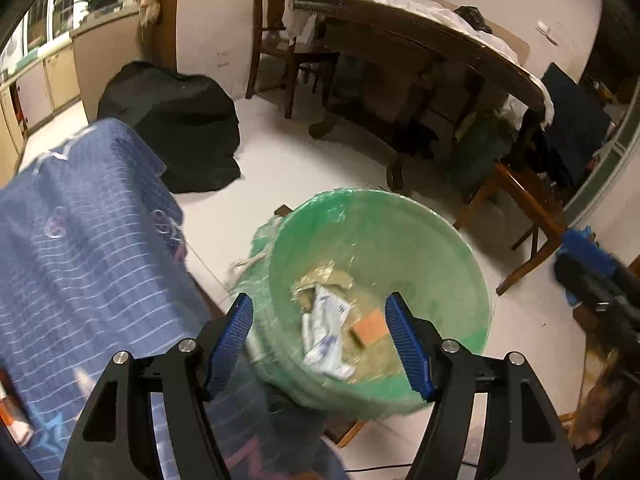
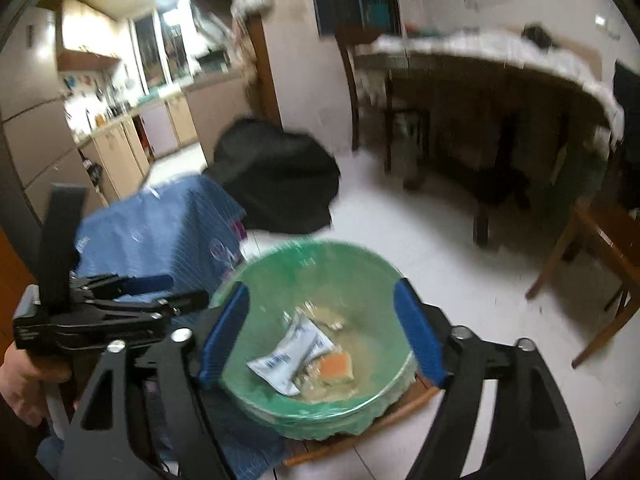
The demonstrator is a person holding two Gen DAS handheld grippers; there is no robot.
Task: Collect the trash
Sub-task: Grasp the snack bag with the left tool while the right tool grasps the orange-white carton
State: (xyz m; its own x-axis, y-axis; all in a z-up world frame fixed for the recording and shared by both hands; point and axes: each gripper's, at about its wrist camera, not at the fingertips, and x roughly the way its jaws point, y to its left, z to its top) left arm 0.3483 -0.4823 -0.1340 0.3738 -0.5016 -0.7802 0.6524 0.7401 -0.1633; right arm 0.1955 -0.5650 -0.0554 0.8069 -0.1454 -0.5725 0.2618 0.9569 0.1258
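Tools, left (image 1: 320,336) and right (image 2: 320,328), both wide and empty above bin (image 1: 460,240), trash inside directly below.

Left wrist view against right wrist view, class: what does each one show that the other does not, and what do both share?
Only the left wrist view shows the right gripper at its right edge, blurred.

Only the right wrist view shows the left gripper from the side, a hand holding its handle, and the lit kitchen counter with cupboards.

Both share the green-lined round bin, its white crumpled wrapper and orange sponge piece, the blue checked cloth, the black cloth heap and the dark wooden table.
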